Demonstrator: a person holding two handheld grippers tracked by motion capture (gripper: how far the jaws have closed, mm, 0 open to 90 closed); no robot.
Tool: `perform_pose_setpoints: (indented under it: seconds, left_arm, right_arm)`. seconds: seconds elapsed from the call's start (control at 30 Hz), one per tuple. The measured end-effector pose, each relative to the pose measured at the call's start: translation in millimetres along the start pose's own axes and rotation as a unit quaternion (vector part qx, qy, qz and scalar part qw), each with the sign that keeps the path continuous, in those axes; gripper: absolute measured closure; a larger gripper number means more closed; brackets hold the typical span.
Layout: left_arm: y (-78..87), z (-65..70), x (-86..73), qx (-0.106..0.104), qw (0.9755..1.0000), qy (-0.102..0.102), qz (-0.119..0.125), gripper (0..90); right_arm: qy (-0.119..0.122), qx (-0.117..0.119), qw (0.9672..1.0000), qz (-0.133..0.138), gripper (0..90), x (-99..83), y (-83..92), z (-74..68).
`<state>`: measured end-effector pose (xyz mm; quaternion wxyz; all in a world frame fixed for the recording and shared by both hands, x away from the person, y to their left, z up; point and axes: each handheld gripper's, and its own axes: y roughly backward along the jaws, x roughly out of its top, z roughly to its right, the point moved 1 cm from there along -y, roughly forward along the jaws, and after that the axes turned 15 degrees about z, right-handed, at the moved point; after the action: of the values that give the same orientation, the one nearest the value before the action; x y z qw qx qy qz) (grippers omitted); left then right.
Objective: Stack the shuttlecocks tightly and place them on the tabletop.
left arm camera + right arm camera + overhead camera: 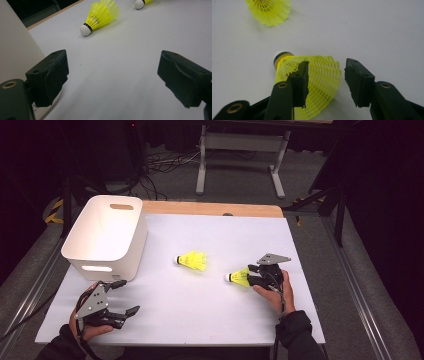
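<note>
Two yellow shuttlecocks lie on their sides on the white table top (200, 310). One shuttlecock (192, 260) (100, 16) (269, 11) rests near the middle. The other shuttlecock (239, 277) (322, 82) (140, 3) lies to its right, cork pointing left. My right gripper (251, 274) (325, 72) is low over this one, open, its jaws on either side of the mesh skirt. The left jaw overlaps the skirt and the right jaw stands clear of it. My left gripper (127, 296) (112, 67) is open near the front left, with nothing between its jaws.
A white plastic bin (107, 237) (15, 50) with handle slots stands at the back left, just beyond my left gripper. A wooden strip (215, 209) runs along the table's far edge. Beyond the table are a dark floor with cables and a grey table frame (240, 150).
</note>
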<state>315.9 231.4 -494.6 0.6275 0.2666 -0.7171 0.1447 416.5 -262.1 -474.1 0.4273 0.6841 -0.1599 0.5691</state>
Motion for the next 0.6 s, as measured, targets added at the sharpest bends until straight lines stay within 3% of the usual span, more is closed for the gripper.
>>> perform_pose_setpoints:
  seconds: [0.2,0.4,0.5,0.6]
  left_arm:
    - [0.4,-0.2,-0.2,0.002,1.0000,0.000,0.000,10.8]
    - [0.6,0.1,0.1,0.002,1.0000,-0.001,0.000,10.8]
    - [1.0,-0.3,0.2,0.003,1.0000,-0.001,0.001,10.8]
    - [1.0,0.0,0.3,0.004,1.0000,-0.002,0.002,10.7]
  right_arm:
    - [0.007,-0.014,0.9999,-0.007,49.6,-2.2,8.9,5.2]
    - [0.008,-0.025,0.9996,0.012,49.1,-0.3,28.0,8.7]
    - [0.022,-0.025,0.9992,0.023,49.7,2.3,39.4,6.6]
    - [0.029,-0.006,0.9987,0.043,51.0,4.3,53.0,0.5]
